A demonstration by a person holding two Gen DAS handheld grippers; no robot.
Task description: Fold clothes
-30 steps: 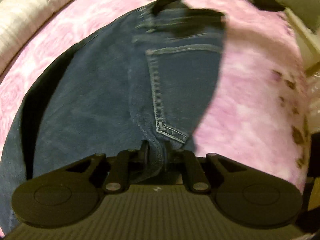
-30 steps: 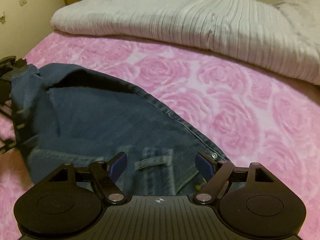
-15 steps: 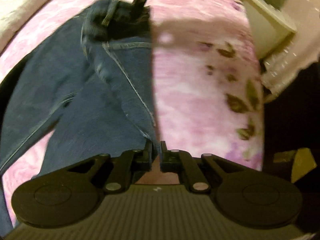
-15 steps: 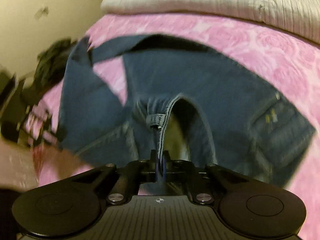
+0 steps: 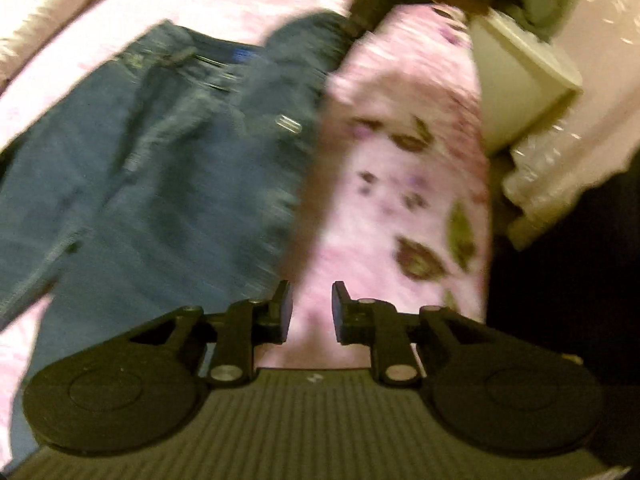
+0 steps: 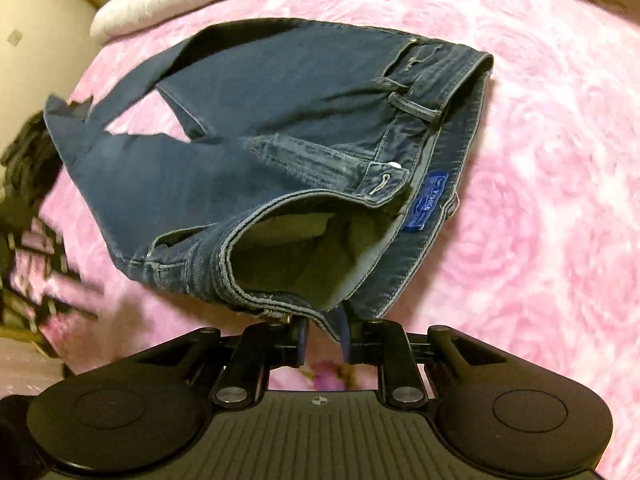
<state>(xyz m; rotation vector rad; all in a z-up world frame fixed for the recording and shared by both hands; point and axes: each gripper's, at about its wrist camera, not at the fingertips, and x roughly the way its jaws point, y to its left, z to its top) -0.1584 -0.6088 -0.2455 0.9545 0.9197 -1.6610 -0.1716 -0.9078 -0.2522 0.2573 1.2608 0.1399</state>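
Dark blue jeans (image 6: 280, 132) lie front side up on the pink rose-patterned bedspread (image 6: 540, 200), waistband open toward me, blue label (image 6: 428, 200) showing inside. My right gripper (image 6: 323, 338) has its fingers slightly apart around the near edge of the waistband. In the blurred left wrist view the jeans (image 5: 152, 168) lie to the left. My left gripper (image 5: 312, 310) is open and empty, just past the jeans' right edge, over the bedspread (image 5: 384, 200).
A folded white quilt (image 6: 132, 12) lies along the far edge of the bed. A cream cabinet (image 5: 520, 92) and a plastic-wrapped thing (image 5: 568, 152) stand beyond the bed's right edge. Dark clutter (image 6: 24, 184) sits off the bed's left side.
My left gripper has let go of the jeans and opened. My right gripper's fingers have parted slightly at the waistband. The jeans have dropped flatter on the bed.
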